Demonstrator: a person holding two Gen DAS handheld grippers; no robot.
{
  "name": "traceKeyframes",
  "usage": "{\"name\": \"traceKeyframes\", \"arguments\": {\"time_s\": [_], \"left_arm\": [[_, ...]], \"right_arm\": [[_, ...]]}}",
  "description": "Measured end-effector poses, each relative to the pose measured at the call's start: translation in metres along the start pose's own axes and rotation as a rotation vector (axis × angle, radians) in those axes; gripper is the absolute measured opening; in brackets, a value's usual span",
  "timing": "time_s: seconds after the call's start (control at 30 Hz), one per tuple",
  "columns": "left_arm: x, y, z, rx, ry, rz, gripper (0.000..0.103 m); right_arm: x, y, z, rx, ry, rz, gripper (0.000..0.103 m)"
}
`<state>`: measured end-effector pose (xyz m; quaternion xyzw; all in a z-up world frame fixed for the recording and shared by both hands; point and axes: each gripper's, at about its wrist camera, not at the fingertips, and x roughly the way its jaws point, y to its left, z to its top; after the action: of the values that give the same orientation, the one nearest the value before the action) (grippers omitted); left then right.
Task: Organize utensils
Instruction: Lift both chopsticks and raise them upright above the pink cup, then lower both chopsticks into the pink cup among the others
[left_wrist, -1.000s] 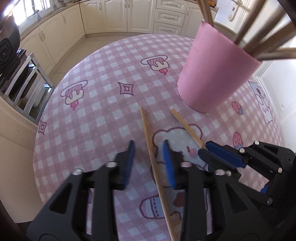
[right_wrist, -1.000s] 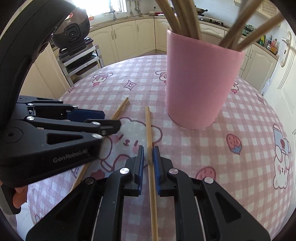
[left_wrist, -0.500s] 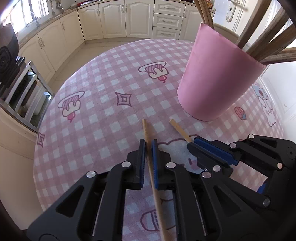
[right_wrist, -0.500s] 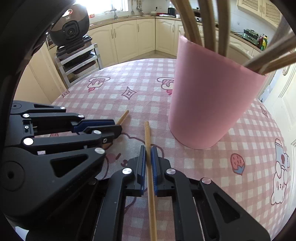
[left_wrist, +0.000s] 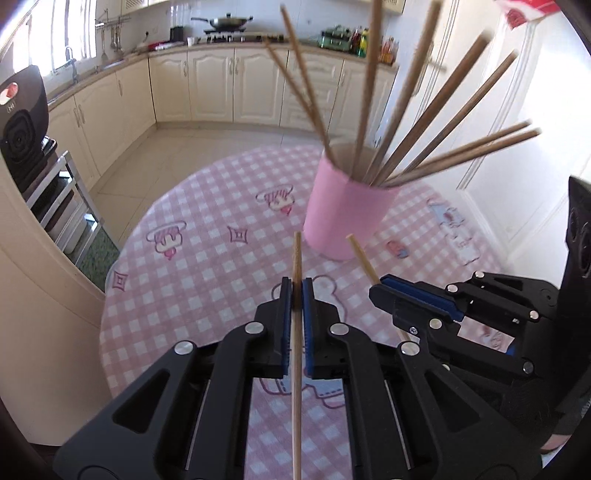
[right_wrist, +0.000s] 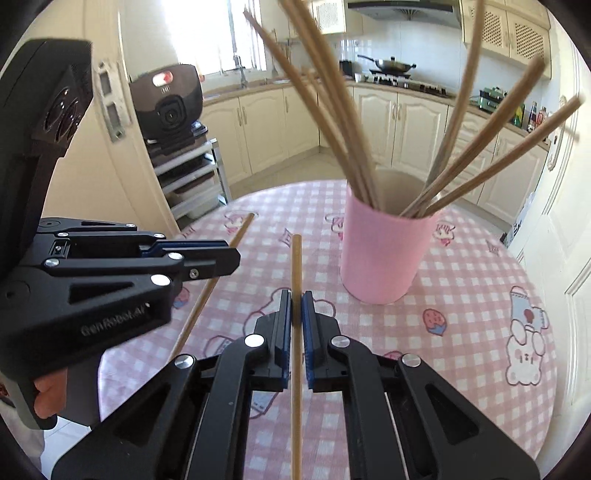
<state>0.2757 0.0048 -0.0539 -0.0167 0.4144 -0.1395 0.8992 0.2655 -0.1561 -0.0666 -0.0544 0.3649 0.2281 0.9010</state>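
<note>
A pink cup (left_wrist: 347, 210) stands on the round table and holds several wooden chopsticks (left_wrist: 439, 107); it also shows in the right wrist view (right_wrist: 384, 254). My left gripper (left_wrist: 296, 291) is shut on one wooden chopstick (left_wrist: 297, 266) and holds it above the table, tip toward the cup. My right gripper (right_wrist: 295, 299) is shut on another chopstick (right_wrist: 296, 266), also lifted. Each gripper shows in the other's view, the right one (left_wrist: 421, 299) to the right and the left one (right_wrist: 192, 254) to the left.
The table has a pink checked cloth (left_wrist: 207, 266) with cartoon prints. A metal rack (left_wrist: 62, 206) with a dark appliance (right_wrist: 166, 107) stands left of the table. Kitchen cabinets (left_wrist: 221, 88) line the far wall, and a white door (right_wrist: 569, 258) is at the right.
Both grippers have risen well above the table with their chopsticks held, and the cup now looks farther off. The left gripper closed on its chopstick a second ago.
</note>
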Motion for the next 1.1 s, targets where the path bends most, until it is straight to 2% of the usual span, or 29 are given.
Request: {"name": "traceKeyframes", "arguments": {"time_s": [0.17,0.4,0.5,0.63,0.7,0.87,0.97,1.1], "left_arm": [[-0.046,-0.011,0.001,0.011,-0.121,-0.014,0.006],[-0.088,-0.032,-0.012,0.029,-0.231,-0.042,0.006],[-0.095,-0.036,-0.014,0.027,-0.252,-0.058,0.006],[-0.105,-0.042,-0.021,0.031,-0.299,-0.037,0.006],[-0.11,-0.041,-0.024,0.014,-0.324,-0.063,0.006],[-0.117,-0.043,-0.034,-0.006,-0.391,-0.065,0.006],[-0.116,-0.043,-0.032,0.006,-0.397,-0.071,0.006],[-0.116,-0.034,-0.017,-0.025,-0.414,-0.083,0.006]], "right_arm": [[-0.044,-0.004,0.004,0.01,-0.1,0.024,0.005],[-0.086,-0.011,0.003,0.047,-0.231,0.048,0.005],[-0.097,-0.011,-0.004,0.043,-0.277,0.032,0.005],[-0.113,-0.009,-0.017,0.04,-0.332,-0.011,0.005],[-0.122,-0.006,-0.023,0.036,-0.37,-0.043,0.005],[-0.133,-0.009,-0.037,0.062,-0.441,-0.059,0.005],[-0.137,-0.015,-0.034,0.083,-0.469,-0.067,0.005],[-0.145,-0.024,-0.023,0.105,-0.519,-0.084,0.005]]}}
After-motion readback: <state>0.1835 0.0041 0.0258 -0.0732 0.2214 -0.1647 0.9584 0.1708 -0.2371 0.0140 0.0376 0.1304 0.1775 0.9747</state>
